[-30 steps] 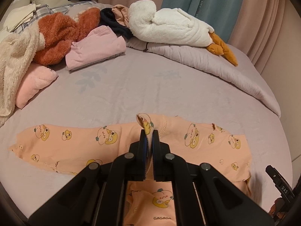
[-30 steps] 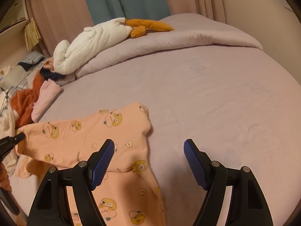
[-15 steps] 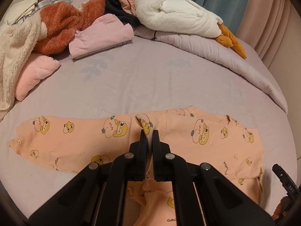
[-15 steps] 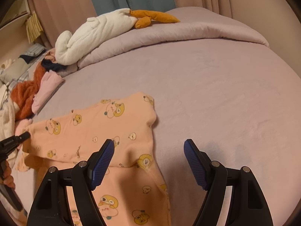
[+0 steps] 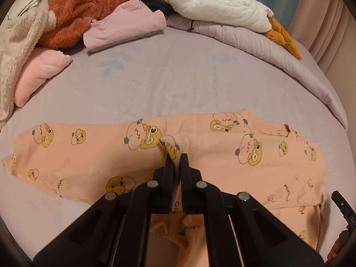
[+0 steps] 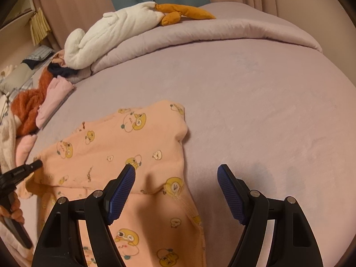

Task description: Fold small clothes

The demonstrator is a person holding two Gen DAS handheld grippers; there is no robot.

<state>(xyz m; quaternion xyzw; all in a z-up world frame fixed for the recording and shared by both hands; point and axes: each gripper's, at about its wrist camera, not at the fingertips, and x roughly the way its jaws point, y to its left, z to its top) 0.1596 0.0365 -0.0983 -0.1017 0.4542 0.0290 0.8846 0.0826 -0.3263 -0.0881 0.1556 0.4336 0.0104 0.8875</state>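
Note:
Small peach pajama pants (image 5: 93,155) printed with yellow cartoon figures lie spread across the lilac bed sheet (image 5: 178,84). My left gripper (image 5: 175,159) is shut on a pinched fold of the pants near the crotch seam, low over the fabric. In the right wrist view the same pants (image 6: 124,142) lie folded over at the left. My right gripper (image 6: 176,173) stands open above their right edge with nothing between its blue pads (image 6: 121,191). The left gripper's tip (image 6: 26,169) shows at the left edge there.
A folded pink garment (image 5: 126,26), a rust fleece (image 5: 73,13), a cream fleece (image 5: 17,44) and a pink fleece piece (image 5: 37,73) lie at the back left. A white plush goose (image 5: 220,6) rests on a rolled lilac duvet (image 5: 289,66). Curtains hang behind.
My left gripper has sunk toward the bed with the pinched fold, and the pants now lie flatter and closer. The right gripper stayed open and nearly still.

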